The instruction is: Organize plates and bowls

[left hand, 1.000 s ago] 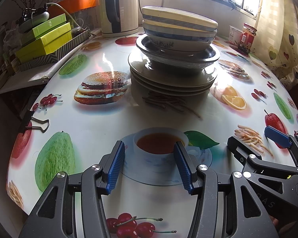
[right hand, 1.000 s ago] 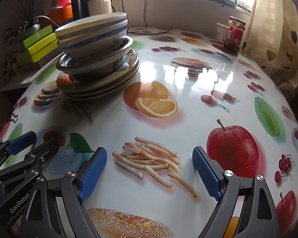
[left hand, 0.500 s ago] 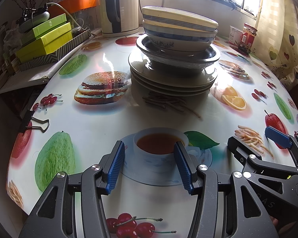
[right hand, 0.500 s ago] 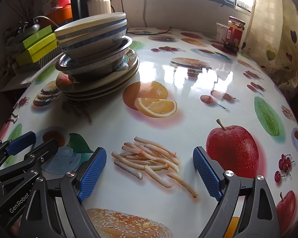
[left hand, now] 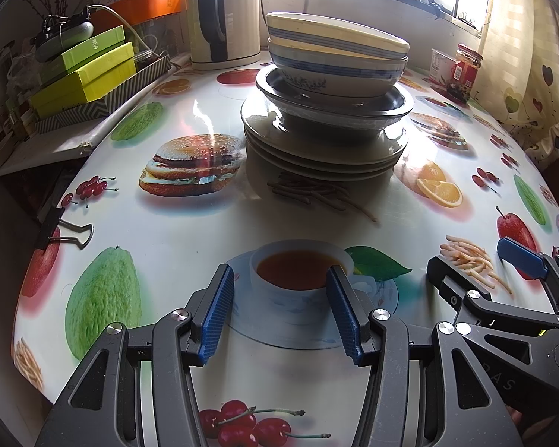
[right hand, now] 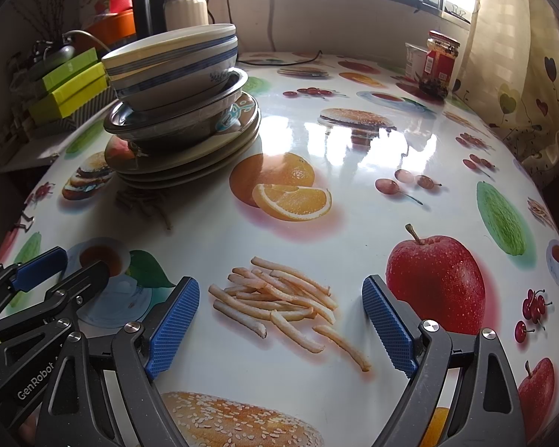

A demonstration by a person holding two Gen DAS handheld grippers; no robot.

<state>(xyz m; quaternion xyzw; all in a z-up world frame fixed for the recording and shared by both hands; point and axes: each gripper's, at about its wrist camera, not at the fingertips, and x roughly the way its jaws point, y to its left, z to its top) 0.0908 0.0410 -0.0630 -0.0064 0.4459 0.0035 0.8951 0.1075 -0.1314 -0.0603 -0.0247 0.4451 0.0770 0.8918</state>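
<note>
One stack stands on the table: several plates (left hand: 324, 156) at the bottom, a metal bowl (left hand: 335, 106) on them, and two blue-striped ceramic bowls (left hand: 335, 61) on top. It also shows in the right wrist view (right hand: 179, 111), far left. My left gripper (left hand: 281, 313) is open and empty, low over the near table edge, well short of the stack. My right gripper (right hand: 279, 324) is open and empty, beside the left one and to the right of the stack.
The round table (left hand: 190, 231) has a glossy cloth printed with fruit and food. A kettle (left hand: 223, 18), green boxes (left hand: 85, 70) and an orange tray (left hand: 145, 0) stand at the back left. A jar (right hand: 439, 63) stands at the back right by the curtain. A binder clip (left hand: 63, 229) grips the left edge.
</note>
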